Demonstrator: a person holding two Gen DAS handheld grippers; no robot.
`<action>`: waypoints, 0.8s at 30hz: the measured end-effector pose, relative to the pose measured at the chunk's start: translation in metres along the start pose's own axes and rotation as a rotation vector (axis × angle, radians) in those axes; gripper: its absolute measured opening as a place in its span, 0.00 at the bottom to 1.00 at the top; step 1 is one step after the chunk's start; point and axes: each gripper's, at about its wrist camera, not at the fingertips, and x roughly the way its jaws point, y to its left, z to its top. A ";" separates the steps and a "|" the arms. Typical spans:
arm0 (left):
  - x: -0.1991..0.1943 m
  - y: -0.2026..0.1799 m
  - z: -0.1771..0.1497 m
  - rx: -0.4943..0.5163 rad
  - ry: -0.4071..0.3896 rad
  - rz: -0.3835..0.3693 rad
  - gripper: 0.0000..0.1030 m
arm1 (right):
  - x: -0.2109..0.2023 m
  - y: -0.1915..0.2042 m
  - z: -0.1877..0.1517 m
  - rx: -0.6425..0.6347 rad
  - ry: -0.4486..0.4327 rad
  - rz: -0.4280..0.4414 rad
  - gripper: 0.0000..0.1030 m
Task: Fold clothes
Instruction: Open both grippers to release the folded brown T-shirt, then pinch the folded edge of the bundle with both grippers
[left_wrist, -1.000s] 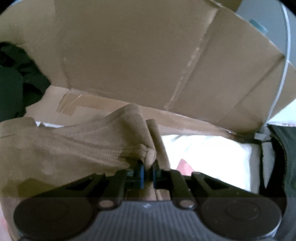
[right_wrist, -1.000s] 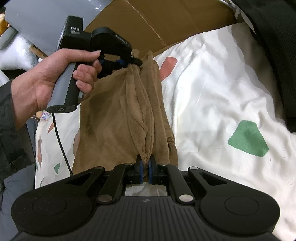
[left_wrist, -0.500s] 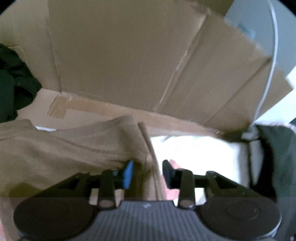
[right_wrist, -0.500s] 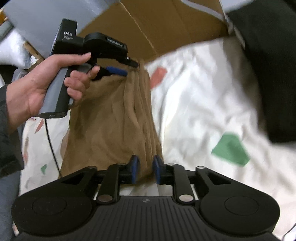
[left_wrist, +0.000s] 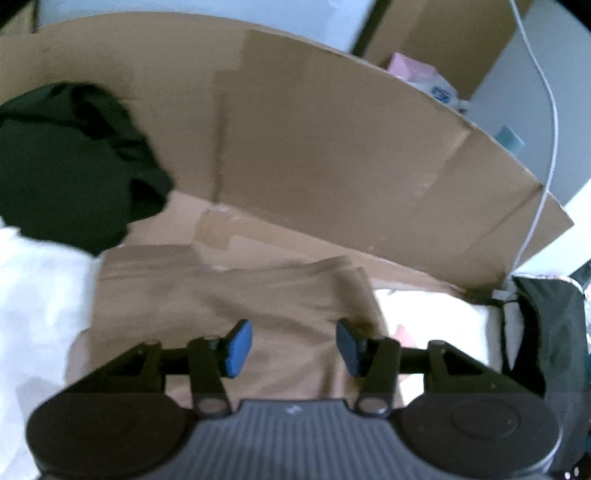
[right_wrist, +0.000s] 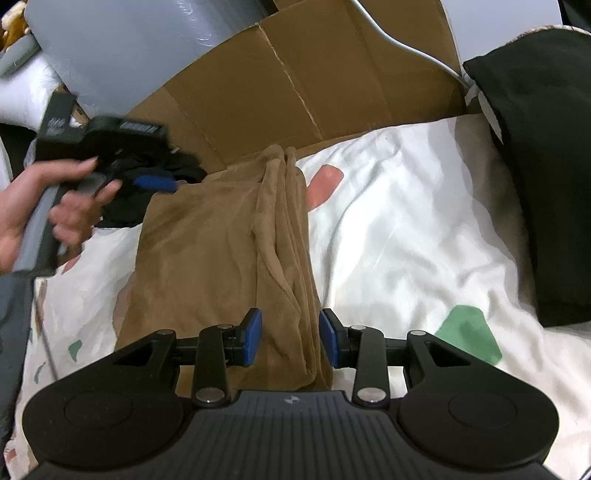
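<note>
1. Tan fleece garment (right_wrist: 229, 258), folded into a long soft rectangle, lying flat on the white bedsheet with coloured patches (right_wrist: 406, 229); bunched lengthwise folds along its right edge in the right wrist view.
2. Far end of the tan garment touching the flattened brown cardboard sheet (right_wrist: 295, 74) that stands behind it.
3. Right gripper (right_wrist: 290, 341) at the near end of the tan garment, blue pads on either side of the folded edge without pressing it; jaws opening, fabric between them but released.
4. Left gripper (right_wrist: 159, 182), held in a person's hand (right_wrist: 66, 206), just off the far left corner of the tan garment, blurred in the right wrist view.
5. Same left gripper (left_wrist: 293, 349) in its own camera: blue pads spread wide above the tan garment (left_wrist: 229, 302), nothing clamped; jaws opening, cloth lying below the gap, not gripped.
6. Dark crumpled clothing (left_wrist: 66, 166) beyond the far left corner of the tan garment, against the cardboard sheet (left_wrist: 332, 147).
7. Black cushion-like item (right_wrist: 546, 155) well to the right of the tan garment, on the bedsheet's edge.
8. Green patch (right_wrist: 469, 338) and salmon patch (right_wrist: 325, 184) printed on the bedsheet right of the tan garment, the salmon one just beside its far end.
</note>
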 end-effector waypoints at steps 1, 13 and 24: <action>-0.007 0.009 -0.002 -0.004 -0.018 0.004 0.53 | 0.003 0.000 0.001 0.005 -0.006 -0.004 0.37; -0.028 0.085 -0.048 -0.113 0.045 -0.020 0.55 | 0.027 0.024 0.012 -0.076 -0.050 -0.027 0.37; -0.053 0.126 -0.109 -0.150 0.125 -0.048 0.55 | 0.046 0.032 0.021 -0.124 -0.098 -0.044 0.37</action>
